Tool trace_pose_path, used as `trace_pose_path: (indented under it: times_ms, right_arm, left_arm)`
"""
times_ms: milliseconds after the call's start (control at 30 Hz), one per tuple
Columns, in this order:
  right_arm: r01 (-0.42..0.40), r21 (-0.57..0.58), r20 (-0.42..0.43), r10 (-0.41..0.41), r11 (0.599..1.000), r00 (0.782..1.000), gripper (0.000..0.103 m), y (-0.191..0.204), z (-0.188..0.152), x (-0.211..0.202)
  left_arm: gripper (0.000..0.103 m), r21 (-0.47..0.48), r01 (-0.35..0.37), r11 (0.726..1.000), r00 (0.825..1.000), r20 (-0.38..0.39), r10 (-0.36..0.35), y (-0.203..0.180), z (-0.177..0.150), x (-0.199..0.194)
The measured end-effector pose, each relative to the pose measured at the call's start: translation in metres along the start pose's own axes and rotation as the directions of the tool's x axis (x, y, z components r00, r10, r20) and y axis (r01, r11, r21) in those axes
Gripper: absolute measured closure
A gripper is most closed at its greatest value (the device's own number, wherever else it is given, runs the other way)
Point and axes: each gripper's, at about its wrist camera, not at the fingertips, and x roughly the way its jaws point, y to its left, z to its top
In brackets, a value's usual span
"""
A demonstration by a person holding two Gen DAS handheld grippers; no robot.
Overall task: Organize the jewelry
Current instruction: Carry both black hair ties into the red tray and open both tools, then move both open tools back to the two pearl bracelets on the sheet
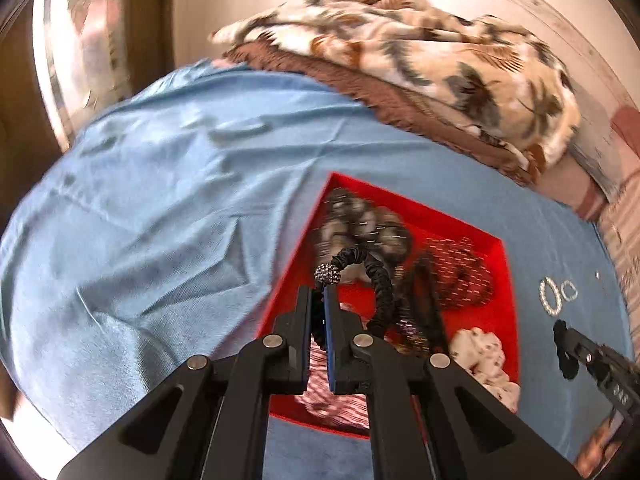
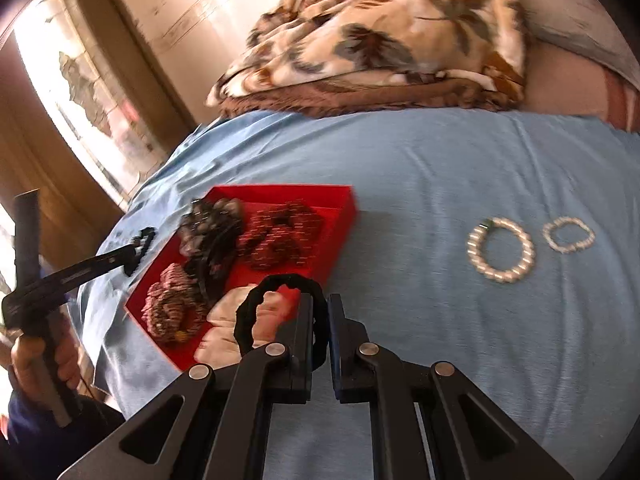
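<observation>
Carrying step in hand, judged from two loads held over the red tray (image 2: 344,204). Black elastic hair tie with a sparkly bead (image 1: 362,276), ruched and limp, clamped in the left gripper (image 1: 319,312) above the tray's near-left part. Plain black scrunchie loop (image 2: 280,312), crinkled and soft, pinched by the right gripper (image 2: 320,320) over the tray's near edge, fingers (image 2: 306,332) clenched on it. Next move probably calls for lowering each band clear of the scrunchies already heaped inside, then releasing. Beyond the tray, on the blue bed sheet (image 2: 440,340), well to its right: large pearl bracelet (image 2: 501,250) and small bracelet (image 2: 569,234), untouched. Behind the tray, floral blanket (image 2: 380,40).
</observation>
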Motion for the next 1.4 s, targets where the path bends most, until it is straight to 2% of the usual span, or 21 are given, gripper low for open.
trace_pose_path:
  times_ms: [133,267,500,600,700,833,967,1067,1200,1400]
  right_arm:
    - [0.002,-0.052,-0.02,-0.004,0.999,1.0,0.095,0.03,0.008,0.015]
    - [0.054,-0.088,-0.051,-0.059,0.995,0.997,0.095,0.047,0.014,0.041]
    - [0.172,-0.114,-0.094,-0.183,0.979,0.979,0.095,0.044,0.027,0.081]
    - [0.211,-0.131,-0.103,-0.225,0.969,0.969,0.095,0.044,0.031,0.092]
    - [0.233,-0.142,-0.112,-0.25,0.962,0.962,0.094,0.043,0.031,0.096]
    - [0.241,-0.101,-0.114,-0.252,0.965,0.961,0.093,0.038,0.032,0.093]
    - [0.228,-0.071,-0.11,-0.235,0.971,0.966,0.092,0.036,0.034,0.084]
    - [0.226,-0.076,-0.096,-0.232,0.971,0.968,0.088,0.038,0.034,0.074]
    - [0.221,-0.076,-0.08,-0.227,0.972,0.971,0.072,0.039,0.031,0.058]
    - [0.217,-0.067,-0.079,-0.222,0.974,0.972,0.067,0.033,0.018,0.036]
  left_arm:
    - [0.098,-0.036,0.04,0.999,0.999,-0.034,-0.041,0.011,0.003,0.014]
    - [0.097,-0.006,0.006,1.0,0.998,-0.059,-0.006,0.007,0.004,0.027]
    - [0.097,0.016,-0.021,1.0,0.995,-0.096,0.023,0.0,0.002,0.045]
    - [0.097,0.025,-0.05,0.998,0.995,-0.085,0.052,0.0,0.002,0.047]
    - [0.094,0.008,-0.03,1.0,0.996,-0.082,0.03,0.003,0.002,0.044]
    - [0.079,-0.014,0.019,1.0,0.998,-0.062,-0.02,0.005,0.002,0.035]
    - [0.057,-0.007,0.016,1.0,1.0,-0.003,-0.016,0.002,0.001,0.021]
    - [0.054,0.024,-0.014,1.0,0.999,0.04,0.013,-0.003,-0.001,0.01]
    - [0.047,0.069,-0.08,0.994,0.993,0.086,0.074,-0.012,-0.006,0.001]
    - [0.04,0.126,-0.14,0.982,0.983,0.135,0.123,-0.024,-0.013,-0.008]
